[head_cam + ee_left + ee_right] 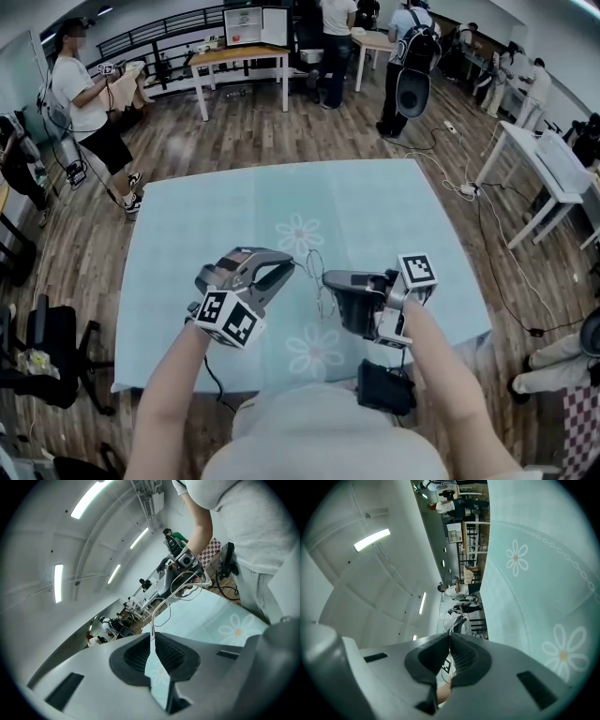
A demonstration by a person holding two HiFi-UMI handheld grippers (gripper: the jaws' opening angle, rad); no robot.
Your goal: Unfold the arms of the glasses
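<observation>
Wire glasses (153,620) hang faint between left gripper (289,268) and right gripper (330,278).

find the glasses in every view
Head view: glasses at centre, between left gripper and right gripper.
Left gripper view: glasses at centre, rising from the jaws toward the upper right.
Right gripper view: glasses low at centre, a thin wire at the jaw tips.
Shared landmark: flowered cloth.

I'm looking down on a table (403,202) standing on a wooden plank floor (234,141). A pale teal cloth (216,234), faintly creased, is lying flat over its whole top, white daisy prints (300,234) showing across it.
</observation>
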